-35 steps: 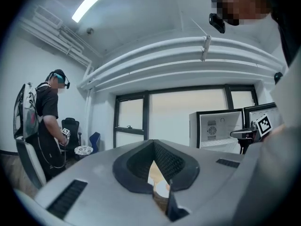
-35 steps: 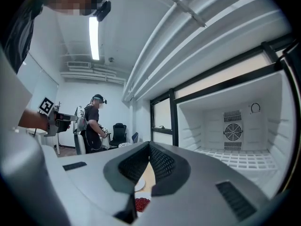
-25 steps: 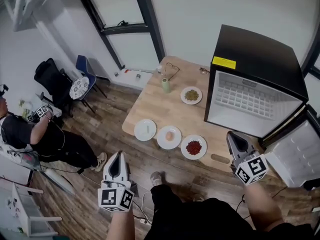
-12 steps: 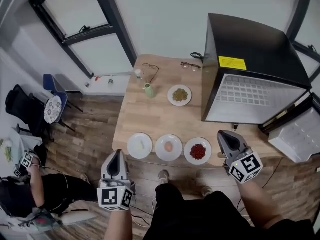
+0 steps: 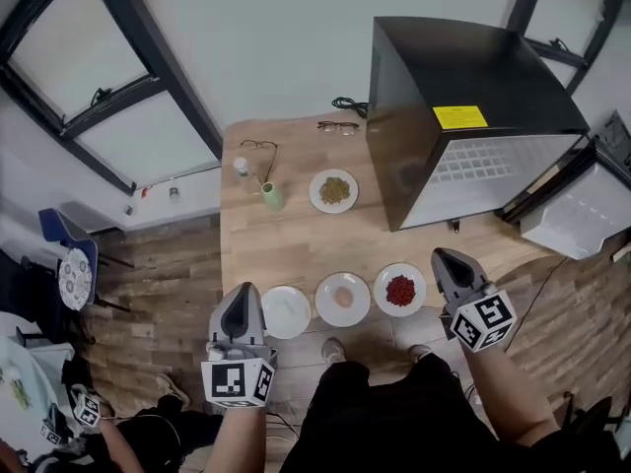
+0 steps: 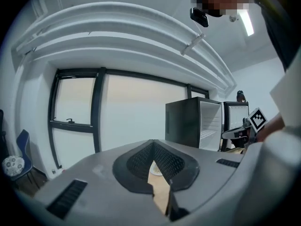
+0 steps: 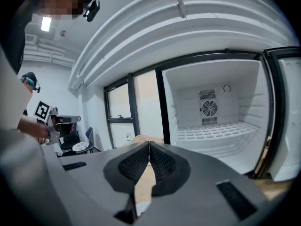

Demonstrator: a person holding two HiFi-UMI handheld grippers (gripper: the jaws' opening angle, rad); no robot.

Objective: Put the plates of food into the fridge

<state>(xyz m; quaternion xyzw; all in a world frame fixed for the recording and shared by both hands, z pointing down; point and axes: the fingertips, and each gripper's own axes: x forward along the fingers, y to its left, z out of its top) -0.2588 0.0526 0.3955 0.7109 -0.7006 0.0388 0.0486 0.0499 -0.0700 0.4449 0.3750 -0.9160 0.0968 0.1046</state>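
At the near edge of the tabletop, three plates sit in a row in front of me: a plain white plate, a plate with what looks like an egg, and a plate of red food. A plate of green food lies farther back, beside the fridge. My left gripper hangs just left of the white plate and my right gripper just right of the red one. Both have their fingers clenched on nothing. The fridge stands open, and my right gripper looks straight in at its bare wire shelf. I judge the right hand better placed: the red plate lies just to its left, with the opening ahead. The fingers must part first.
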